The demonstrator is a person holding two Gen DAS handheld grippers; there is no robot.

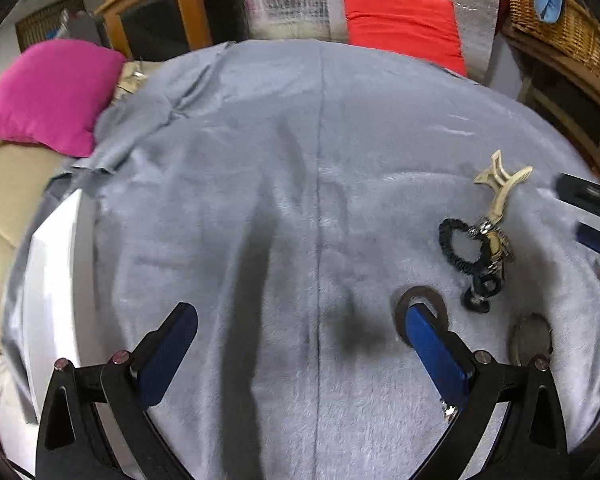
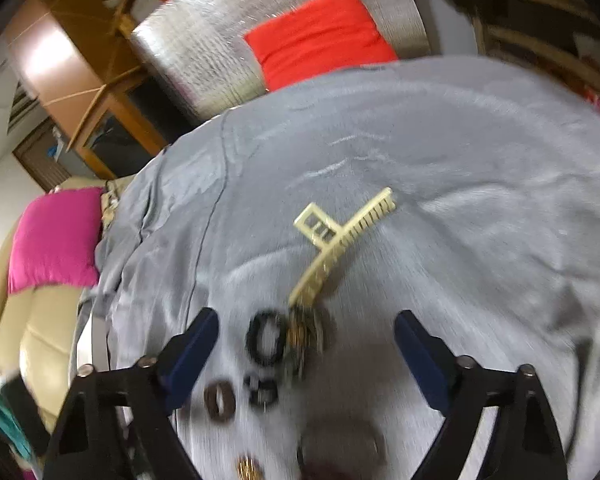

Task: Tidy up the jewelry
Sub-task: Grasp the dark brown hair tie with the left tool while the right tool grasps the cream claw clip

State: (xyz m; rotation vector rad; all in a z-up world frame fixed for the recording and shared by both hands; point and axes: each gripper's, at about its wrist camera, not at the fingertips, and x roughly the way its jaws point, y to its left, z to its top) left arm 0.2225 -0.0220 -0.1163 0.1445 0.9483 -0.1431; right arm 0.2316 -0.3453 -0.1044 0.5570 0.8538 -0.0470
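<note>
left gripper (image 1: 296, 320): jaws spread wide, nothing between them, over the grey blanket (image 1: 260, 160); brown ring (image 1: 420, 294) right behind its right fingertip
right gripper (image 2: 306, 328): jaws released, empty, above the pile; view blurred
cream hair claw (image 2: 336, 244): on blanket, long axis from 7 to 1 o'clock in right wrist view, comb teeth toward 1, square handle toward 11
black scrunchie (image 2: 266, 338): flat loop, at claw's 7 o'clock end, touching a gold-and-dark jewelry clump (image 2: 306, 330)
small pieces: brown hair tie (image 2: 220, 400), small black piece (image 2: 262, 392), nearer the camera
white tray (image 1: 52, 280): at 9 o'clock in left wrist view
background: pink cushion (image 1: 48, 92), red cushion (image 1: 404, 28)
</note>
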